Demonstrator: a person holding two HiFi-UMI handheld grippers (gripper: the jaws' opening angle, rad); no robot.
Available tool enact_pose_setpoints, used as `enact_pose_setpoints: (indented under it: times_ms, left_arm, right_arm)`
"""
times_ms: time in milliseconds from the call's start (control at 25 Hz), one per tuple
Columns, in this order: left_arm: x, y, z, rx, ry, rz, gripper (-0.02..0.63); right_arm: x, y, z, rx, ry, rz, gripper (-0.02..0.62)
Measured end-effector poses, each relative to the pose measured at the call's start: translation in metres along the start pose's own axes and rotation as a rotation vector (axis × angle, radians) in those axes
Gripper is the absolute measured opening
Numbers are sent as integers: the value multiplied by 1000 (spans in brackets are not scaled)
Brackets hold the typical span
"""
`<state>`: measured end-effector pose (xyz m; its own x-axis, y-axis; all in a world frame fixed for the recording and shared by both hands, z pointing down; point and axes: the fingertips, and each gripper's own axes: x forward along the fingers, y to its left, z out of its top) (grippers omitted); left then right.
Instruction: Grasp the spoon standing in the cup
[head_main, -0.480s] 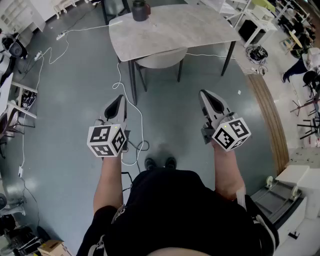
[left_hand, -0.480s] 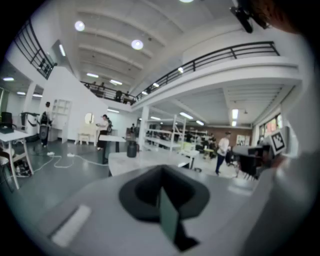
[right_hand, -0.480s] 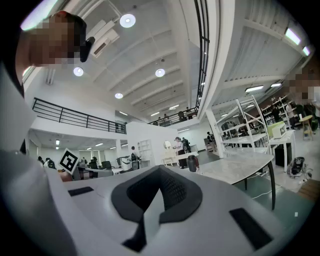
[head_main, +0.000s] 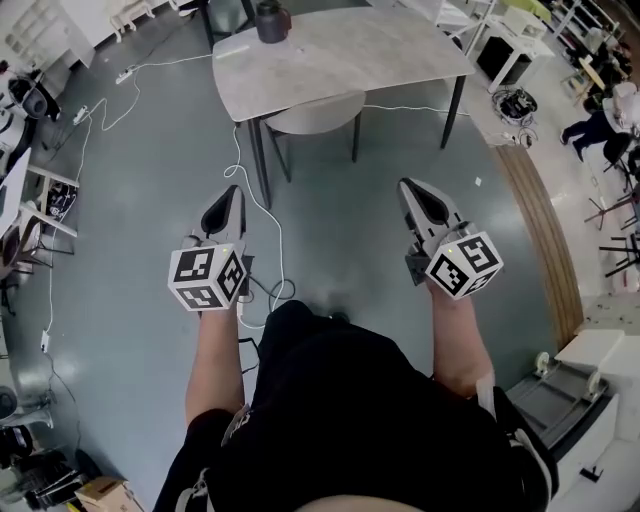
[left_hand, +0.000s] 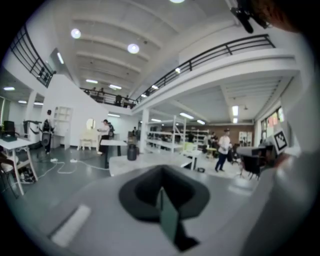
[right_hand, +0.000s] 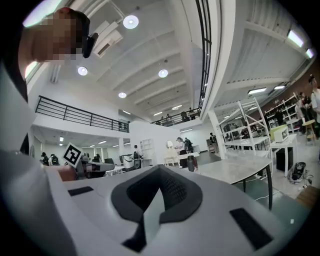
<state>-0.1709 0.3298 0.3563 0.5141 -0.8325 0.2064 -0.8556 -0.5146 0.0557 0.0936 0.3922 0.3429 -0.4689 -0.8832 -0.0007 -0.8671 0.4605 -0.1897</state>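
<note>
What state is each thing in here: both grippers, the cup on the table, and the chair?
left gripper: fingers shut, nothing between them, over the floor short of the table.
right gripper: fingers shut, empty, also short of the table.
dark cup: upright at the table's far edge, untouched; a spoon in it is too small to make out.
chair: pushed in under the table.

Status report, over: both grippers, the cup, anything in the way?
Left gripper shut, empty; right gripper shut, empty. Cup at table far edge, out of reach; spoon too small to tell. Chair at near side, cable on floor.
</note>
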Motion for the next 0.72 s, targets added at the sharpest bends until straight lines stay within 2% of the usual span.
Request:
enact_pose_setpoints:
  times_ms: [120, 280, 480, 720]
  left_arm:
    - [0, -9, -4, 9, 10, -2, 9]
    - [8, -17, -6, 19, 29, -13, 9]
    - [28, -19, 2, 12, 13, -22, 9]
    - [64, -23, 11, 17, -2, -65, 9]
  right_arm:
    - [-9, 4, -8, -3, 39, 38, -6]
    - [-21, -1, -13, 20, 42, 35, -5]
    - [-25, -19, -12, 50, 29, -6, -5]
    - [-21, -51, -6, 62, -1, -93, -5]
